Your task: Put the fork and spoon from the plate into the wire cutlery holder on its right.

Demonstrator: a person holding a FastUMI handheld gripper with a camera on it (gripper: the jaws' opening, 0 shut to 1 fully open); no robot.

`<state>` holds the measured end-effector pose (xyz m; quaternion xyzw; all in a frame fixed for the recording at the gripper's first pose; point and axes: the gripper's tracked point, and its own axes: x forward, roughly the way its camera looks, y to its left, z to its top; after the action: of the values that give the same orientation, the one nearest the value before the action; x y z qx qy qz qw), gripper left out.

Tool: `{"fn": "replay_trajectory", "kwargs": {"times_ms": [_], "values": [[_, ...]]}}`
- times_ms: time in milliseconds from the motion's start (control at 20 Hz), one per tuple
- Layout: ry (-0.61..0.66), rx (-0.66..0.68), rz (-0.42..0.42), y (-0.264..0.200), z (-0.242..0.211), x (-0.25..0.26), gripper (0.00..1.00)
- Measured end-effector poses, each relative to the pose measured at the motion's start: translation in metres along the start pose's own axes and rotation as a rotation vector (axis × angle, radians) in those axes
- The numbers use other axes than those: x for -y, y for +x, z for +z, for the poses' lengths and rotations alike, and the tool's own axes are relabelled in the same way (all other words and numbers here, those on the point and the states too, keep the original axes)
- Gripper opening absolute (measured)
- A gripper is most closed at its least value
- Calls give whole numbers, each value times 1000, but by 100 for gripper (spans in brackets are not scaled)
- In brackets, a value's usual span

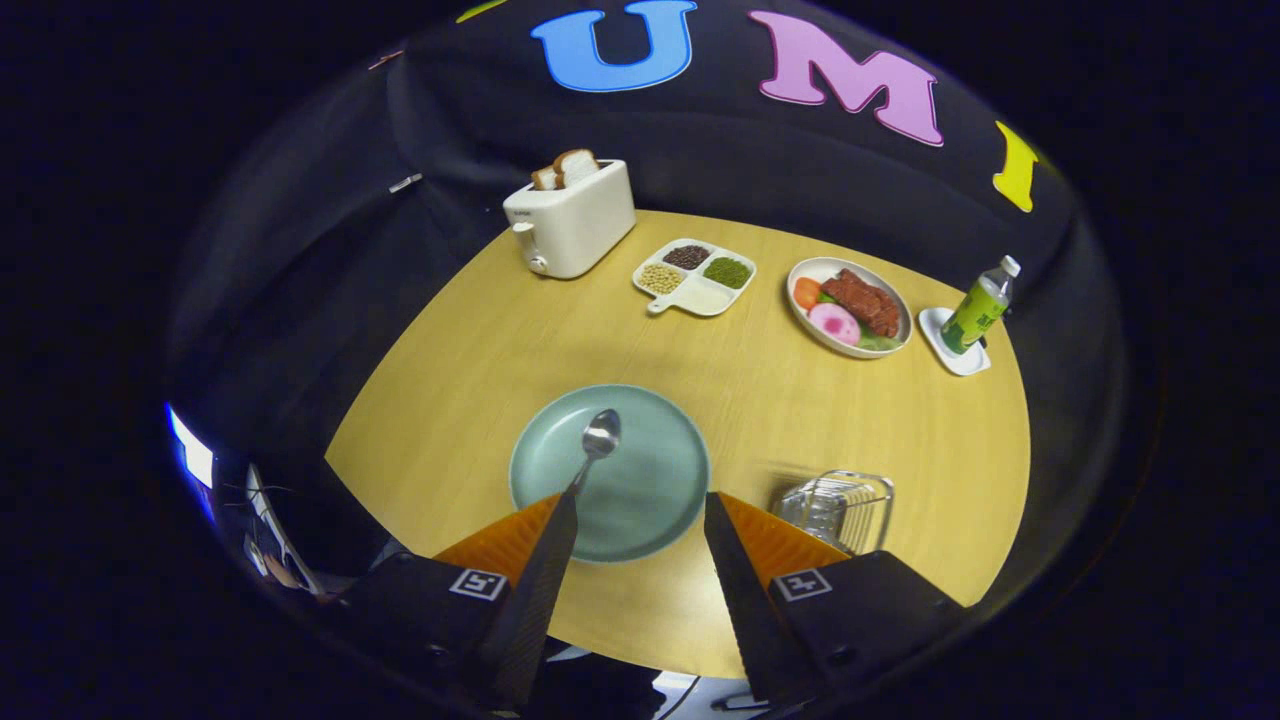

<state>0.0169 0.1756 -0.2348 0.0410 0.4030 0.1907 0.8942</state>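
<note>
Spreading across mid-frame, the table (480, 330) carries the plate (640, 500) at lower centre, the wire cutlery holder (840, 508) right of it, then the spoon (598, 440) on the plate. The hand-held gripper (640, 510) hangs open, holding nothing. No fork is visible. Closing off-centre could skid the spoon's thin handle.

No text, brand or number can be read on any object. The green label on the bottle (978, 310) at the upper right is too small to make out (as is a faint mark on the toaster (570, 218) at the upper middle).

The hand-held gripper (640, 520) has square coded markers on its body at the bottom, patterns rather than letters; its fingers stand apart.
</note>
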Motion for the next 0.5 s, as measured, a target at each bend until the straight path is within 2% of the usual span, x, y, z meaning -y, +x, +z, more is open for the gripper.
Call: {"fn": "replay_trajectory", "kwargs": {"times_ms": [250,500], "values": [[42,-36,-12,62,-24,-45,81],[46,-88,-97,106,-41,-45,81]]}}
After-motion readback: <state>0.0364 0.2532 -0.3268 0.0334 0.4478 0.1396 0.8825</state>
